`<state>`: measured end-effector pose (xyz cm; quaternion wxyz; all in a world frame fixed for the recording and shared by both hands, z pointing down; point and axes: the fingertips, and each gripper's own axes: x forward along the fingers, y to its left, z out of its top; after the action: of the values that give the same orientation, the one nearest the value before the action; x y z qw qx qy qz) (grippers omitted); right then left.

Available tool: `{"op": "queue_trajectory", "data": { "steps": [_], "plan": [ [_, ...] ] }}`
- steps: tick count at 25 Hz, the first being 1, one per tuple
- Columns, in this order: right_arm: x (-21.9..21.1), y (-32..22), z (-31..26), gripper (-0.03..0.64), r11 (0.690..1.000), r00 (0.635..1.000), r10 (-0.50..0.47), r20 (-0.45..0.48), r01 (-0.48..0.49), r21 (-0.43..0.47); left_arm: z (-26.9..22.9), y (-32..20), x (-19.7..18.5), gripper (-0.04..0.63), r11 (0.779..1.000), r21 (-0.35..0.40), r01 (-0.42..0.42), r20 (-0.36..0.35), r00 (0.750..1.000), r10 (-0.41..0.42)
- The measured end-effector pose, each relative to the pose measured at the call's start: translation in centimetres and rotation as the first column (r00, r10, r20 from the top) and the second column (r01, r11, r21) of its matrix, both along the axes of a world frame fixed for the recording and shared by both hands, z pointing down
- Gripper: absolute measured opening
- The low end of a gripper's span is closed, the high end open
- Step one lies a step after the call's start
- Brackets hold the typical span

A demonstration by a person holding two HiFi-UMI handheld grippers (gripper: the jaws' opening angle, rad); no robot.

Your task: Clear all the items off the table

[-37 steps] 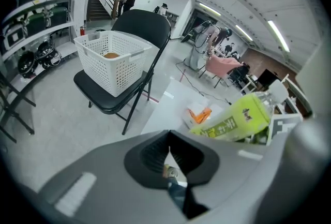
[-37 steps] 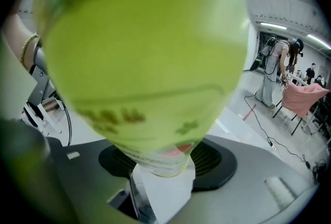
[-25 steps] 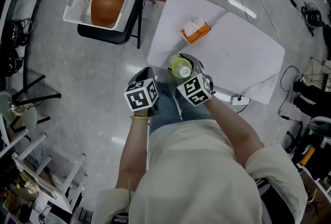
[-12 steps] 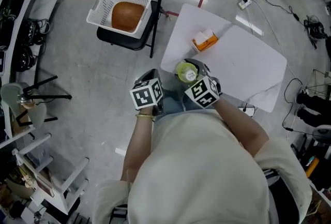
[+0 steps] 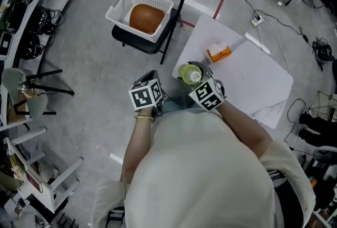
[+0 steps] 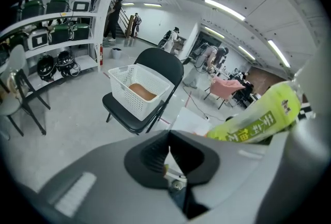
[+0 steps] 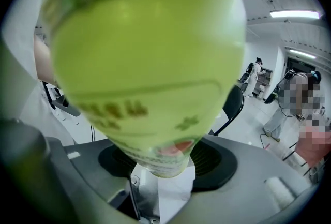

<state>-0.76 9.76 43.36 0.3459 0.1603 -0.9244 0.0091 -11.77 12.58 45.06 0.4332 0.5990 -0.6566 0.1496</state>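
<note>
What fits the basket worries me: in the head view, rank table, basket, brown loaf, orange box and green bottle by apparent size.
table
basket
brown loaf
orange box and green bottle look alike, and the held bottle is likely nearer the camera, so unranked

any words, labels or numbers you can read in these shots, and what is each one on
No text here can be quoted with confidence.
On the yellow-green plastic bottle: dark green printed characters run along its label, but they are too warped and blurred to read in either gripper view.
On the orange-and-white box lying on the white table: any print is too small to read.
</note>
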Motion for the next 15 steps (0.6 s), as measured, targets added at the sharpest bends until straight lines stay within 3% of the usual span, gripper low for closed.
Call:
{"op": "queue_trajectory", "data": {
  "steps": [15],
  "plan": [
    [-10.7, 1.0, 0.1, 0.291, 0.999, 0.998, -0.047, 0.030, 0.047, -0.001, 0.5, 2.5, -9.2, 0.009, 0.999, 0.009, 0.043, 0.005, 0.999, -0.043]
  ]
}}
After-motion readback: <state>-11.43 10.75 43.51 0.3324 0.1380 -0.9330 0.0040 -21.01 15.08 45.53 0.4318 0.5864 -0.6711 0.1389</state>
